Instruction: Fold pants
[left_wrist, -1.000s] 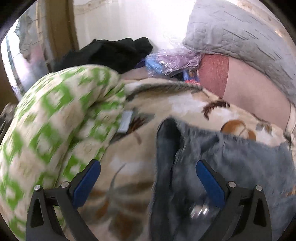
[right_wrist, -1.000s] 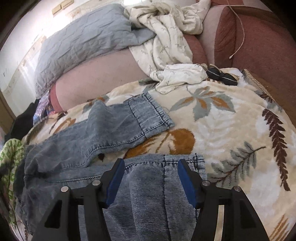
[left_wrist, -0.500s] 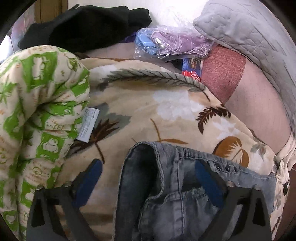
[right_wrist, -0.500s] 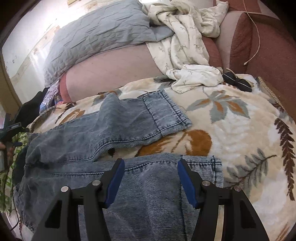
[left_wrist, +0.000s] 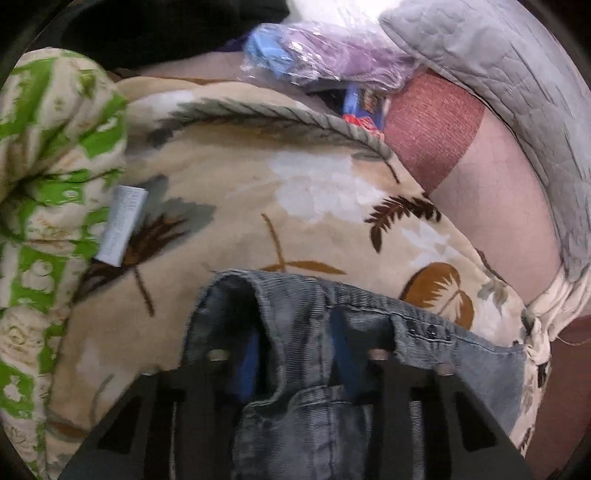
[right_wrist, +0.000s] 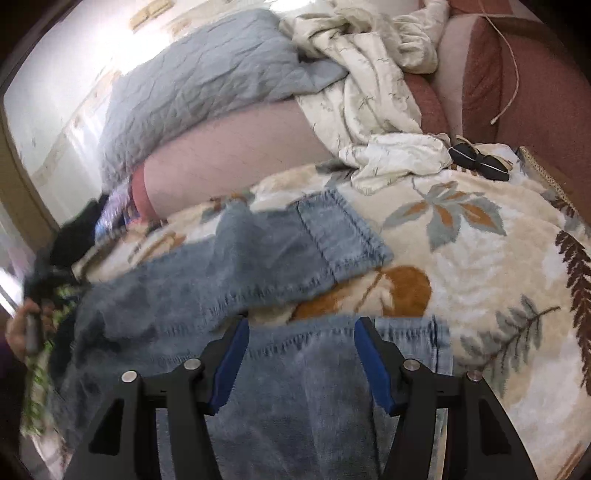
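Blue-grey denim pants (right_wrist: 258, 266) lie spread on a leaf-print blanket (right_wrist: 480, 258), two legs running right. In the left wrist view the waistband (left_wrist: 295, 306) with its snap buttons sits between my left gripper's fingers (left_wrist: 295, 354), which have narrowed around a bunched fold of denim; the blue pads are partly hidden by cloth. My right gripper (right_wrist: 301, 354) is open, fingers straddling the near leg's hem (right_wrist: 406, 332), close above the cloth.
A green-patterned quilt (left_wrist: 44, 184) bulges at the left. A grey pillow (right_wrist: 207, 85), cream sheet (right_wrist: 369, 92) and sunglasses (right_wrist: 476, 162) lie along the red sofa back (right_wrist: 535, 92). A plastic-wrapped bundle (left_wrist: 314, 59) sits beyond the blanket edge.
My left gripper moved forward onto the waistband and its fingers closed in around the denim fold. My right gripper stayed open over the near leg, shifting slightly.
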